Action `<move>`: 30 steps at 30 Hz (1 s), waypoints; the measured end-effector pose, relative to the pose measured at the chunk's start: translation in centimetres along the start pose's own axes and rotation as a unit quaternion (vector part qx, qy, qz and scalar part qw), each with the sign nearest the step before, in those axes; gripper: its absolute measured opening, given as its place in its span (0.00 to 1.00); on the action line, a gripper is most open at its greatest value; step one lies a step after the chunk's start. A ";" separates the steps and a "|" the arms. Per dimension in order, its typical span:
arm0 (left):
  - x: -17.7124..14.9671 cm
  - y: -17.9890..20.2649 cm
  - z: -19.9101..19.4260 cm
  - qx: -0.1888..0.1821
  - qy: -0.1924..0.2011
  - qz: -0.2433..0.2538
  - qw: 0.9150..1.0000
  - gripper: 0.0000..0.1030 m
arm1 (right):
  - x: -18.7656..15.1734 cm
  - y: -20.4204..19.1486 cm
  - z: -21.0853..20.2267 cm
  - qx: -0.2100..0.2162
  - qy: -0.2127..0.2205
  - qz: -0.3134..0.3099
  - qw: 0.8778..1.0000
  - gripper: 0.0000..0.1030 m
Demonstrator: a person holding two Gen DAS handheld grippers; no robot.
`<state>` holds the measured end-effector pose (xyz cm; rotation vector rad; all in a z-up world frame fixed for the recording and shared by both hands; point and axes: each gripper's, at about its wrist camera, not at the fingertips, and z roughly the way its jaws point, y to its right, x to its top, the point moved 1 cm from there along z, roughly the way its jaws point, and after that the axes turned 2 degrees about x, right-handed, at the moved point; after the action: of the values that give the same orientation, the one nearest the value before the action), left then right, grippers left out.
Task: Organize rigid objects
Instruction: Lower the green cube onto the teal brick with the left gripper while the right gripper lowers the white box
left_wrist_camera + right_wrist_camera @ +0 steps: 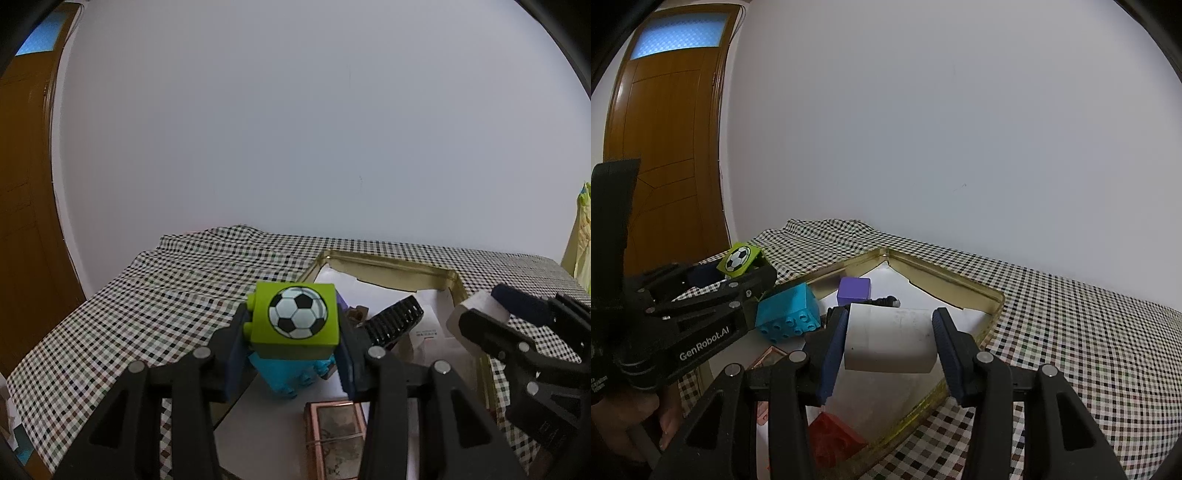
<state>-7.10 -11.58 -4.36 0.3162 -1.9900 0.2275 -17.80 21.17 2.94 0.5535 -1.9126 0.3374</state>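
Observation:
My left gripper [295, 332] is shut on a green brick with a football print [295, 319] and holds it above a gold tray [391, 263]. It also shows in the right wrist view [738, 260]. A blue studded brick [291, 373] lies in the tray just below it, also in the right wrist view [788, 314]. My right gripper [890, 343] is shut on a white block [890, 339] over the tray [960, 284]. It shows at the right of the left wrist view [480, 314].
In the tray lie a purple block [854, 290], a black comb [395, 321], a copper-framed box [338, 435], a red piece [831, 432] and white paper. The tray sits on a checkered cloth [1071, 332]. A wall stands behind, a wooden door [665, 147] at left.

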 end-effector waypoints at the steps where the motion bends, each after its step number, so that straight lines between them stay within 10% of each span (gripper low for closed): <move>1: 0.2 -0.1 0.1 -0.001 -0.003 0.001 1.000 0.40 | 0.1 0.2 0.2 0.001 -0.001 0.000 1.000 0.49; 30: 2.2 0.4 5.0 -0.038 -0.104 0.027 0.994 0.40 | 4.2 2.6 1.2 0.002 -0.087 0.010 0.996 0.49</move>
<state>-12.38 -12.95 -4.49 0.2452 -2.2085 0.1571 -21.45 21.85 6.33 0.5832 -2.0871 0.3149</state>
